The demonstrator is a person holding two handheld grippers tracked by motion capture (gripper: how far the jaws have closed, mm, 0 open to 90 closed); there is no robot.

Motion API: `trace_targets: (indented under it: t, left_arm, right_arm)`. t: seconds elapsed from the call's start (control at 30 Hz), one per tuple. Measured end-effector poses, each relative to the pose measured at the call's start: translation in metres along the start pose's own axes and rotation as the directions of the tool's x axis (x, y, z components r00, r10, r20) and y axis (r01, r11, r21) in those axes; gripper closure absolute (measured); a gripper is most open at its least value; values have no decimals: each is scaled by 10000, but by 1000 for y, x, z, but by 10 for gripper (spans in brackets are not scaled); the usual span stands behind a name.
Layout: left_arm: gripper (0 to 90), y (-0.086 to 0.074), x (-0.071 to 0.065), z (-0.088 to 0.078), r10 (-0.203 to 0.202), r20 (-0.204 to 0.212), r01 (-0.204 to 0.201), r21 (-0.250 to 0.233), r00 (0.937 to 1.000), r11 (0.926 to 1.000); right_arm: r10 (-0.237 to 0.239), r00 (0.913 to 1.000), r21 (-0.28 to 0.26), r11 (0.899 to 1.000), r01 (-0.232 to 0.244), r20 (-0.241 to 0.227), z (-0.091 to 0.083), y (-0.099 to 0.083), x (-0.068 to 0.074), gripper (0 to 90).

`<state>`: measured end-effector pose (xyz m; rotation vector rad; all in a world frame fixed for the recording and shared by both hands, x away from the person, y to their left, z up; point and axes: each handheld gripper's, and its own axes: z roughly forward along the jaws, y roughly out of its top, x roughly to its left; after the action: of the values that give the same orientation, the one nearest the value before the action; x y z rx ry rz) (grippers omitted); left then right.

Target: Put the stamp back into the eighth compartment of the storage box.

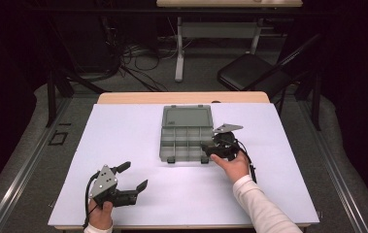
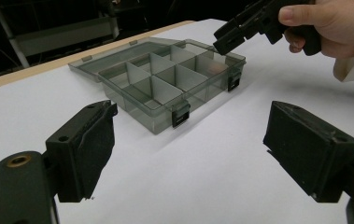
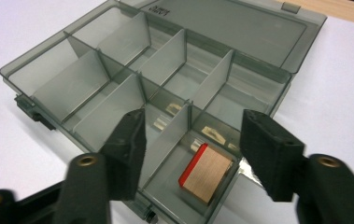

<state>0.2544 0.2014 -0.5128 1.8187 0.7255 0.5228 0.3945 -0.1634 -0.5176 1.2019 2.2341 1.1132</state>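
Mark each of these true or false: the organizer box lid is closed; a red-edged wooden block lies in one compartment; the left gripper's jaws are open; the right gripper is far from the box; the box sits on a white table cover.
1. The organizer box has its lid closed. False: the lid lies open flat behind it.
2. A red-edged wooden block lies in one compartment. True.
3. The left gripper has its jaws open. True.
4. The right gripper is far from the box. False: it hovers over the box's near right corner, jaws open.
5. The box sits on a white table cover. True.
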Motion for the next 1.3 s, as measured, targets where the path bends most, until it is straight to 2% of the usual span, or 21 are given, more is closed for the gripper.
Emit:
trace_targets:
  t: [0.27, 0.47, 0.83, 1.07, 1.3]
  left_arm:
    - [161, 0, 0, -1, -35, -65, 35, -24, 10000, 10000]
    - [160, 0, 0, 0, -46, -63, 46, -8, 10000, 10000]
    - [160, -1, 1, -1, -103, -78, 102, -32, 9999, 9999]
    - [160, 0, 0, -1, -81, -73, 80, -35, 9999, 10000]
    - [160, -1, 0, -2, -76, -87, 76, -47, 9999, 10000]
  right_arm:
    - [60, 9997, -11, 10000, -60, 229, -1, 2, -2, 250]
    - [-33, 9997, -391, 9992, 42, 244, -6, 6, -1, 182]
    - [-115, 9992, -598, 9981, 138, 391, -7, 7, 1, 155]
    - [-144, 9995, -608, 9980, 161, 282, -11, 8, 2, 156]
    - [-216, 9996, -913, 9956, 230, 161, -21, 10, 8, 156]
